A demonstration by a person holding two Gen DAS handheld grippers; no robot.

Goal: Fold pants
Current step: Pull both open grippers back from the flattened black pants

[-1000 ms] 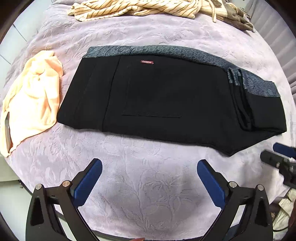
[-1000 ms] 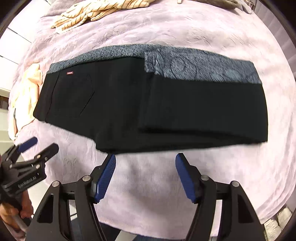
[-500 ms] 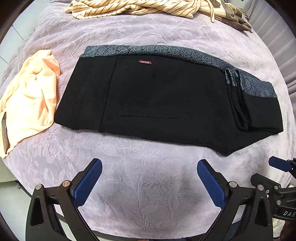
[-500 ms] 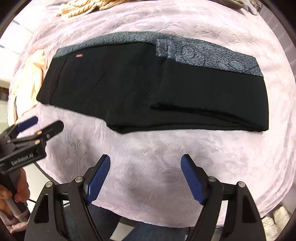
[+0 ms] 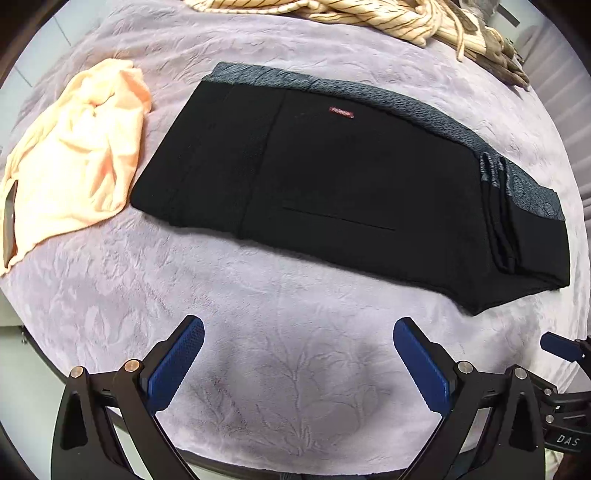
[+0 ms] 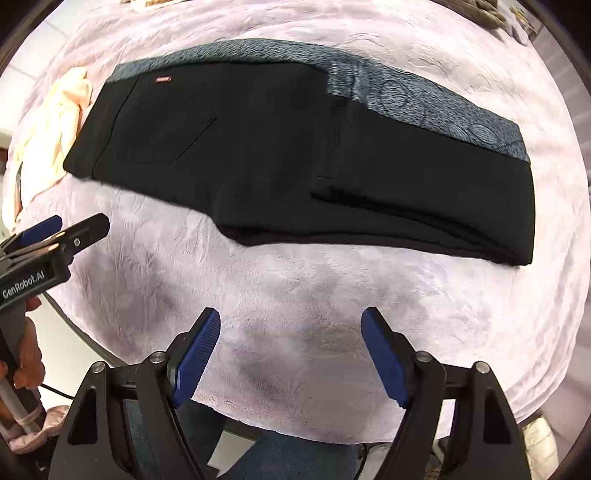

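Black pants [image 5: 332,177] with a grey patterned waistband lie flat on the lilac blanket, their legs folded over at the right end [image 6: 424,192]. A small red label [image 5: 341,112] shows near the waistband. My left gripper [image 5: 297,332] hovers open over bare blanket in front of the pants' near edge, nothing between its blue pads. My right gripper [image 6: 290,325] is open too, over blanket short of the folded end. Each gripper shows at the other view's edge: the right one [image 5: 565,354], the left one [image 6: 62,232], held by a hand [image 6: 26,354].
A crumpled peach garment [image 5: 81,155] lies left of the pants. A striped cream garment [image 5: 369,14] is heaped along the far edge. The blanket-covered table [image 5: 280,369] ends just behind both grippers, and dark trouser legs [image 6: 266,458] of the person show below its edge.
Both grippers have shifted; the pants now sit further right in the left wrist view. The right gripper's jaws have widened a little. The pants have not moved on the blanket.
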